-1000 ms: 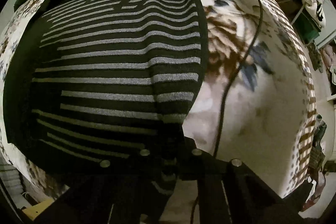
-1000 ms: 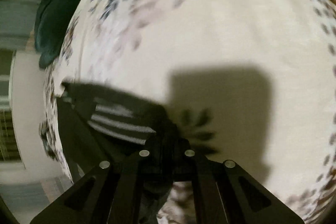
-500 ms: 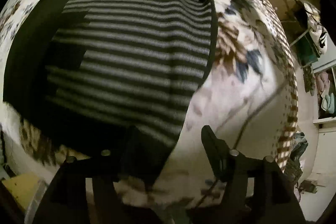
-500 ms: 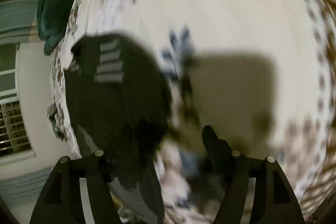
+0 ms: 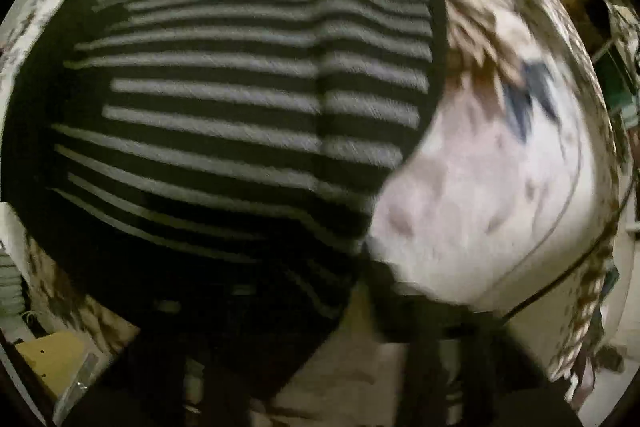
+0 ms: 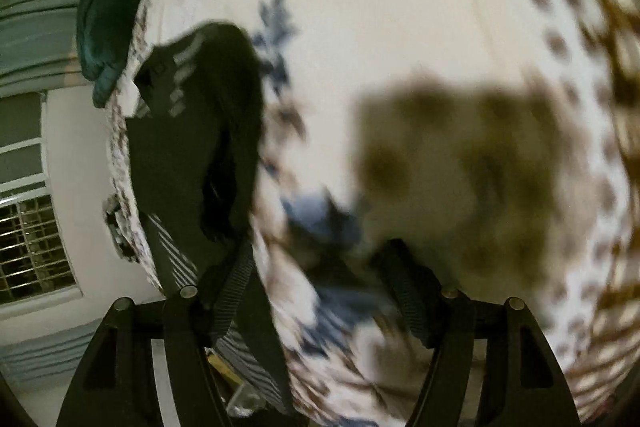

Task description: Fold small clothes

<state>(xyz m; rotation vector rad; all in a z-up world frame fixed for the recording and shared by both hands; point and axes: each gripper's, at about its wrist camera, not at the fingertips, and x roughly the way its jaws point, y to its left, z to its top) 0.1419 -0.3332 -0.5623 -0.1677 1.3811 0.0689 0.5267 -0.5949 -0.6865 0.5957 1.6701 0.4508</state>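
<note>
A black garment with grey stripes (image 5: pixel 248 115) lies spread flat on the floral bedspread (image 5: pixel 488 187) and fills the left and middle of the left wrist view. My left gripper (image 5: pixel 316 307) is open at the garment's near edge; its fingers are dark and blurred. In the right wrist view the same garment (image 6: pixel 200 147) lies at the left, along the bed's edge. My right gripper (image 6: pixel 316 267) is open and empty over the bedspread (image 6: pixel 400 27), its left finger (image 6: pixel 230 291) beside the garment's edge.
A dark teal cloth (image 6: pixel 108 19) lies at the bed's far left corner. A thin black cable (image 5: pixel 560 279) runs across the bedspread on the right. The bed's edge, a wall and a window (image 6: pixel 32 227) are at the left. Shelves with clutter (image 5: pixel 616 87) stand at the far right.
Both grippers have opened and let go of the garment's edge. The garment now lies flat on the bed. Both grippers have drawn back a little; the views are motion-blurred.
</note>
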